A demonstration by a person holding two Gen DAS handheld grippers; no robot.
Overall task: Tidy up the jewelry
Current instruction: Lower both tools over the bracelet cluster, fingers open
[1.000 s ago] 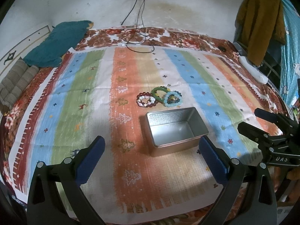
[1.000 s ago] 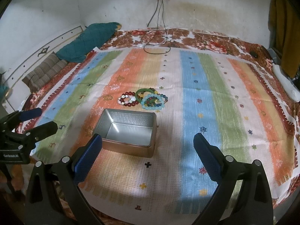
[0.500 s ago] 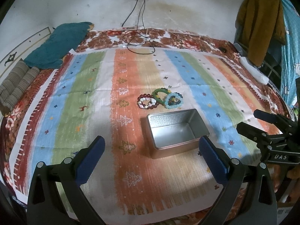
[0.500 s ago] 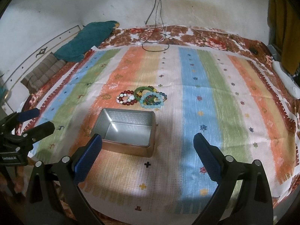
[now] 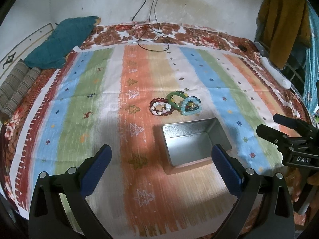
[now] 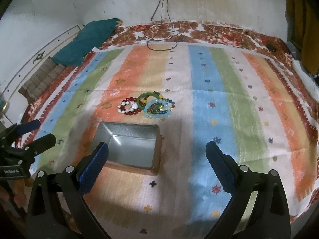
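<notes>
An open, empty metal tin (image 5: 192,142) (image 6: 129,145) sits on a striped cloth. Just beyond it lies a cluster of bracelets: a red and white beaded one (image 5: 160,107) (image 6: 128,106), a green bangle (image 5: 175,98) (image 6: 145,97) and a pale blue beaded one (image 5: 190,106) (image 6: 157,109), overlapping each other. My left gripper (image 5: 159,159) is open and empty, held above the cloth near the tin. My right gripper (image 6: 157,155) is open and empty, on the near side of the tin. Each gripper shows at the edge of the other's view (image 5: 287,131) (image 6: 28,137).
The striped cloth (image 5: 89,99) covers a floral bedspread (image 5: 199,33). A teal cushion (image 5: 59,43) and a striped pillow (image 5: 16,87) lie at the far left. Black cables (image 5: 151,37) trail from a wall socket. Clothes (image 5: 283,23) hang at the right.
Both grippers have moved forward toward the tin and bracelets, which sit lower and larger in both views. Both stay open.
</notes>
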